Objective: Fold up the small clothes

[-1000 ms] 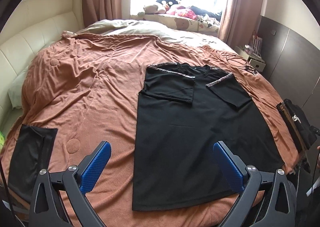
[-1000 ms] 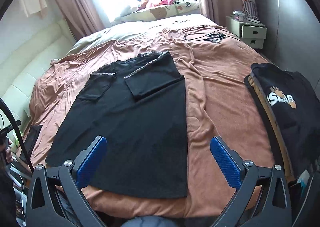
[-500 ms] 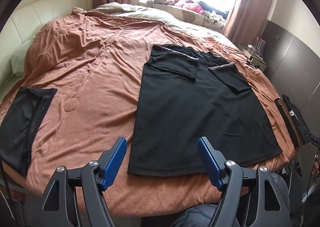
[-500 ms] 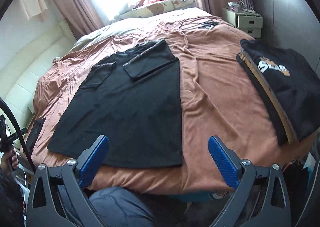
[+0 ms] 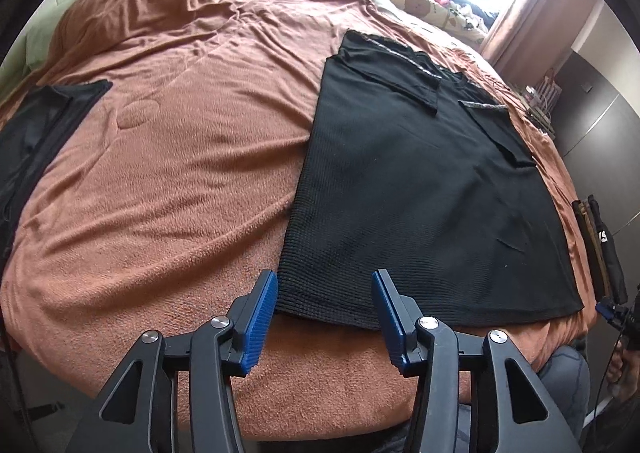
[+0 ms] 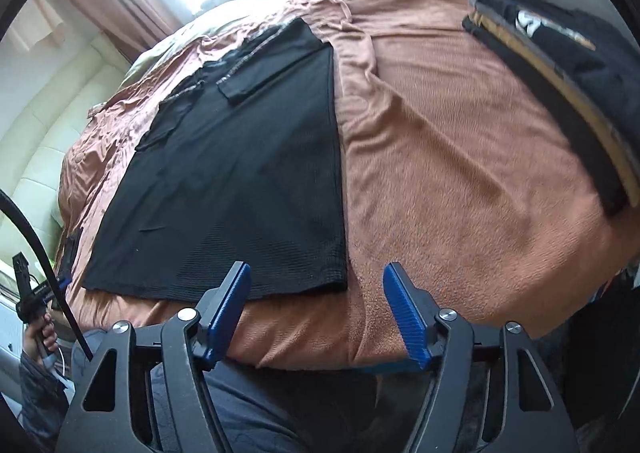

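Both grippers lowered to black T-shirt (image 5: 420, 189) hem, fingers (image 5: 262, 317) apart

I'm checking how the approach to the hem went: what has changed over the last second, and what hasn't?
Both tongs came down toward the near hem of the black short-sleeved shirt. The left tongs narrowed and now frame its near left corner; the right tongs frame the near right corner. Neither has taken hold. The shirt stayed flat on the rust-brown bedspread, sleeves folded in, and the folded black garments at both bed edges stayed put.
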Available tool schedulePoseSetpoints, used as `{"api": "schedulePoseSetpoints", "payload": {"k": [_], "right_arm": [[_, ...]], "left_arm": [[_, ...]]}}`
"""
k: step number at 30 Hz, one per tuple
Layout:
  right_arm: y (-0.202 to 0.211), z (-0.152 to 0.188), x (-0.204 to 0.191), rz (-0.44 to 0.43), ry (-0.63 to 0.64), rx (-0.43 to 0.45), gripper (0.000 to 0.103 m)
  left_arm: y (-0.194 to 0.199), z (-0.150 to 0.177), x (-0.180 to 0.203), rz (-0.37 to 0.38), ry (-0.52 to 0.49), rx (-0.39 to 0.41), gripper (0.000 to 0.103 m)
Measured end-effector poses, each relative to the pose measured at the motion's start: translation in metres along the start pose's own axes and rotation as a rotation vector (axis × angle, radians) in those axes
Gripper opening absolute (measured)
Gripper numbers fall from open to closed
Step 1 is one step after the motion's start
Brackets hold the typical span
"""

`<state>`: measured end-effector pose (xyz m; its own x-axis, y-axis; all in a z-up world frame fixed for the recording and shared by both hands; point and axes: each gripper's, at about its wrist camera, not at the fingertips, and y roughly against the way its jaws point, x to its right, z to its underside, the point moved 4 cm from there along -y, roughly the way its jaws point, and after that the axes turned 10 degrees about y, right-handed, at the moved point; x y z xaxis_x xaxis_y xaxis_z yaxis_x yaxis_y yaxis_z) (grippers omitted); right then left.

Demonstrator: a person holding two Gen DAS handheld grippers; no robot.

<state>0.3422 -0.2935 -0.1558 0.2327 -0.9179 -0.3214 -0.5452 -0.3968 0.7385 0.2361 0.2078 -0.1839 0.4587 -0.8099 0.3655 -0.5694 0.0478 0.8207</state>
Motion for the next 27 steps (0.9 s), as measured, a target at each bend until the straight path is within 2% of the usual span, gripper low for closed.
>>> {"api": "schedulePoseSetpoints", "payload": {"k": [10, 14, 18, 23, 27], "right_arm": [[-0.037, 0.001, 0.016, -0.087, -0.115, -0.037, 0.061], [-0.048, -0.002, 0.022, -0.137, -0.153, -0.042, 0.052], [-0.059, 0.000, 0.028, -0.163, -0.186, -0.053, 0.051], [-0.060, 0.005, 0.031, -0.192, -0.235, -0.040, 0.051], [-0.064, 0.007, 0.039, -0.232, -0.272, -0.020, 0.051]], "left_arm": [[-0.028, 0.004, -0.031, 0.002, 0.088, -0.052, 0.049], [-0.029, 0.001, -0.036, 0.035, 0.118, -0.053, 0.049], [-0.030, 0.000, -0.039, 0.068, 0.154, -0.063, 0.049], [-0.031, 0.002, -0.043, 0.153, 0.230, -0.088, 0.046], [-0.035, 0.001, -0.040, 0.142, 0.224, -0.086, 0.046]]}}
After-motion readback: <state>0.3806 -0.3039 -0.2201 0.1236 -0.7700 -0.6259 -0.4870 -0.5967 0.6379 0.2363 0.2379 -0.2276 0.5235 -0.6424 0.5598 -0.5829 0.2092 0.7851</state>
